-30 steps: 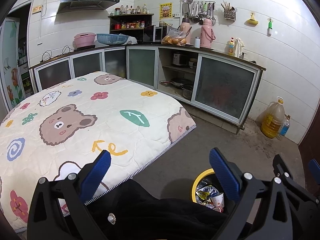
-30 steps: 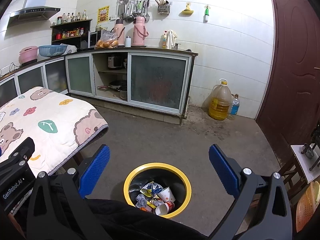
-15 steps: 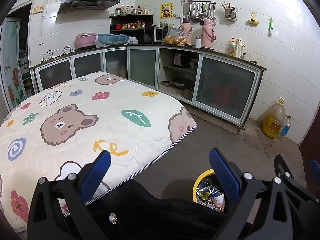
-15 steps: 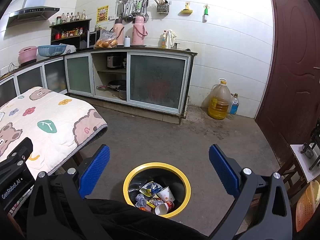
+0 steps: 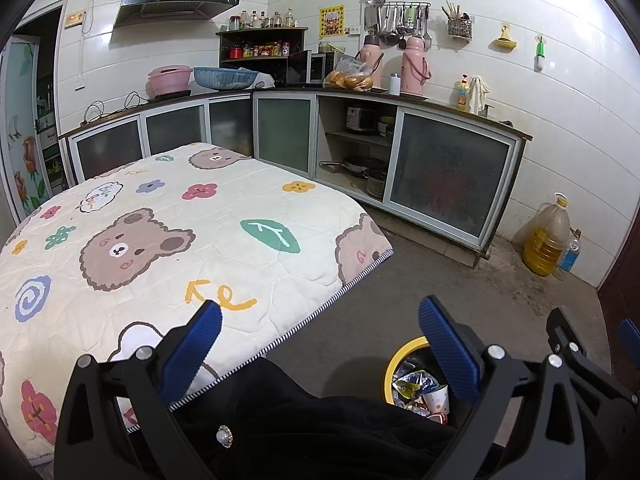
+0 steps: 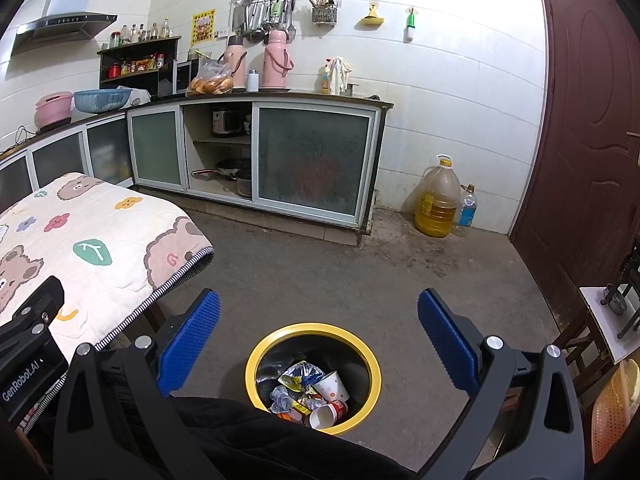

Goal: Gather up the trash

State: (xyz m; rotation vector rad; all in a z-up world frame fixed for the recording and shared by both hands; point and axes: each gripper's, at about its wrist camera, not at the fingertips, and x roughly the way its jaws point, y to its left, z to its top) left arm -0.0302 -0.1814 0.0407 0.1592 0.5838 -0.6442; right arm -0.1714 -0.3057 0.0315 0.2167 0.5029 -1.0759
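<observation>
Trash bin [image 6: 262, 346], yellow rim, dark inside, stands on the concrete floor [image 6: 328, 272] directly below and between your right gripper [image 6: 319, 328] jaws. Inside it: paper cups [image 6: 332, 386], a foil wrapper [image 6: 300, 372], crumpled plastic. Your right jaws stand wide apart, nothing between them. In the left wrist view the bin [image 5: 394, 358] sits low, just under the right-hand finger of your left gripper [image 5: 320, 336]; those jaws also gape wide and grip nothing. Left of and under the left jaws lies the bench [image 5: 160, 240], covered by a cream quilt with bears and flowers. Dark clothing fills the bottom of both views. Far ahead of the right jaws: kitchen cabinets [image 6: 312, 164], an oil jug [image 6: 436, 200] by the wall.
</observation>
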